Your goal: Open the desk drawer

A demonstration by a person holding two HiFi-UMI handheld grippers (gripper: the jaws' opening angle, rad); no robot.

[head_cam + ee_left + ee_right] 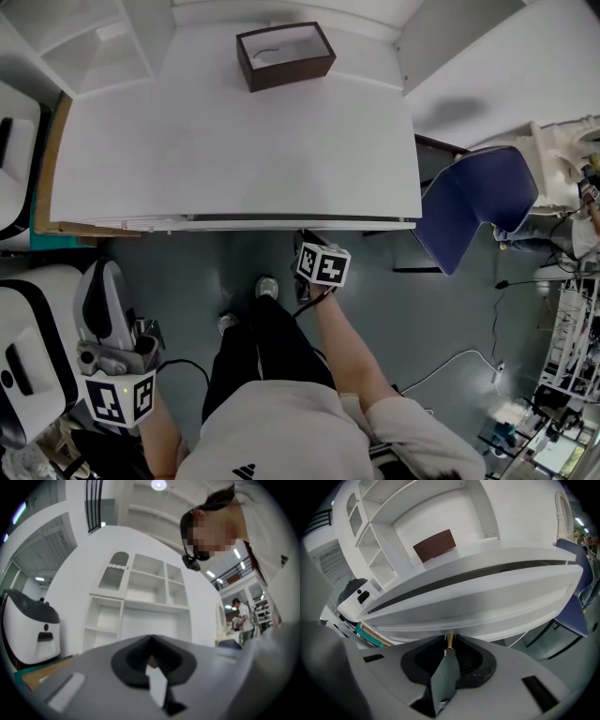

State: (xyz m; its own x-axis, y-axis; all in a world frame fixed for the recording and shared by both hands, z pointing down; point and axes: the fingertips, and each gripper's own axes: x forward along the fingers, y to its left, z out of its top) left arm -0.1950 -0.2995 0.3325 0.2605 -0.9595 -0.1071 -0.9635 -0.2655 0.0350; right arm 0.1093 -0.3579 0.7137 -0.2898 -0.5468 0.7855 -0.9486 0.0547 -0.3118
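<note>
Head view looks steeply down on a white bench [234, 141] that fills the upper middle of the frame, with an open brown box [285, 56] standing near its far edge at upper centre. The drawer [216, 224] shows as a thin white strip along the bench's near edge, under a dark slit. Its front is in line with that edge and is not drawn out. Just below the strip, a little right of centre, the right gripper [304, 238] reaches in at a downward slant, and the person's bare forearm [352, 352] runs back from it to the lower middle of the frame. In the right gripper view the drawer front sweeps across the middle of the frame, and at lower centre a small brass knob [450, 640] stands out from it. The jaws are nearly together, with their tips pinched on this knob. A blue chair [478, 202] stands at the right of the head view, just beside the bench's corner. At the lower left of the head view, well apart from the bench, is the left gripper [149, 666]. In the left gripper view its jaws lie together with nothing between them, facing white shelves [140, 592].
</note>
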